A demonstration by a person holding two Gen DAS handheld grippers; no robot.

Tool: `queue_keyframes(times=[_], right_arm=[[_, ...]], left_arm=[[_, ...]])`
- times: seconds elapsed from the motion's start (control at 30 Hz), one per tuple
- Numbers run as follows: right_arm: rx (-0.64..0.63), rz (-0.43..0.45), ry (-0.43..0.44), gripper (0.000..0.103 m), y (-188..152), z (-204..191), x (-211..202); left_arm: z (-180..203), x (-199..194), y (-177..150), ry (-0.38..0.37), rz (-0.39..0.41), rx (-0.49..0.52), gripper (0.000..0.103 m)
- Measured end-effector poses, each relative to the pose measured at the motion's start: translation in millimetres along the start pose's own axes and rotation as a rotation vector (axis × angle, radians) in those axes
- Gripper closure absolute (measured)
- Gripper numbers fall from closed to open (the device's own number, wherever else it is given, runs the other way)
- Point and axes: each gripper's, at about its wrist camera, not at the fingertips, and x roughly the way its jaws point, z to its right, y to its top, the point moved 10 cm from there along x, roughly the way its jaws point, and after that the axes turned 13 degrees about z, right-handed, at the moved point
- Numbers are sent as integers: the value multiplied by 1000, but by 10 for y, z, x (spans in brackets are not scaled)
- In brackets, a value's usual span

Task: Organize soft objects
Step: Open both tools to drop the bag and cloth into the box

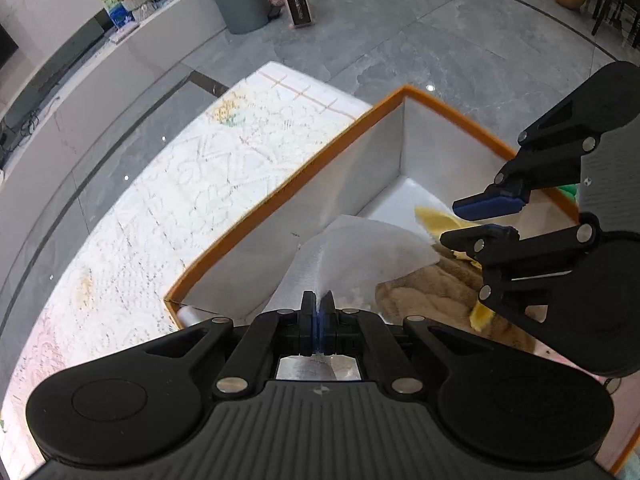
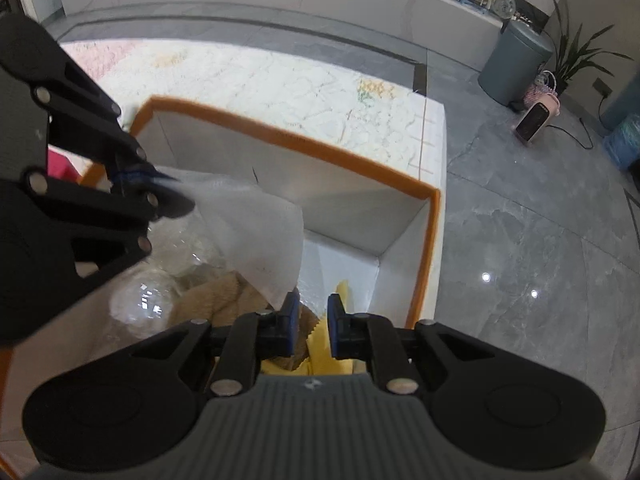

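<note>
From the left wrist, the left gripper (image 1: 319,312) has its jaws pinched tight on a bunched edge of a thin white cloth (image 1: 360,248). The sheet fans out ahead of the fingertips and drapes down into the orange-rimmed box (image 1: 404,90) directly in front. To the gripper's right and a little ahead, the right gripper (image 1: 482,220) hangs over the box with a narrow gap between its blue pads. Beneath it lie a yellow cloth (image 1: 434,218) and a brown plush fabric (image 1: 424,292), both inside the box. The box sits on a pale patterned mat (image 1: 180,200) stretching away to the left.

From the right wrist, the right gripper (image 2: 313,312) has its jaws opening. No pad presses anything, though the yellow cloth (image 2: 326,360) shows through the gap just below. The white cloth (image 2: 256,232) hangs to its left, ending beside the left finger, held by the left gripper (image 2: 160,188) up and to the left. The brown plush (image 2: 224,292) lies below left, beside crinkled clear plastic (image 2: 140,304).

The white cloth looks light, limp and slightly translucent, so it probably sags and folds wherever unsupported. A second hold on its free lower corner, near the right gripper's left finger, seems the best way to spread it.
</note>
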Motion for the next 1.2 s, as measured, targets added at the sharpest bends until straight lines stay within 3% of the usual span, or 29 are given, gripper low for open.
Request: queue_keyframes(times=[0.13,0.23,0.33,0.4,0.43,0.5,0.63,0.73,0.97,1.2], right_arm=[[-14,-15,1,92,-60,-36,83],[-40,-10,-7,91,-76,-67,89],[-57,-13,-13,77,-96,-86,58],[-70,-6,-26,54,-83,-101,27],[-77,-1,-38,52,-74,-96,3],[-82,1,-48,52,-58,-100,-38],[-90,1,-55,51,-44,-140,-135],[-108,0,-65,42,-36,-188,-205],[-139,-14,-86,38,-85,-289,-386],[-133,-32,-97,38,-150,-414,-628]], left_arm=[[-22,85,-45,-1,-8,-6,101],[-24,89,-62,2,-3,-17,92],[-31,58,-86,11,-4,-21,81],[-28,28,-77,11,4,-13,69],[-22,-1,-74,8,11,-11,65],[-36,-35,-71,16,22,-17,48],[-42,-146,-81,17,33,-25,45],[-46,-270,-62,0,65,-42,29],[-56,-490,-91,4,91,-45,26],[-26,-720,-337,-14,55,-54,26]])
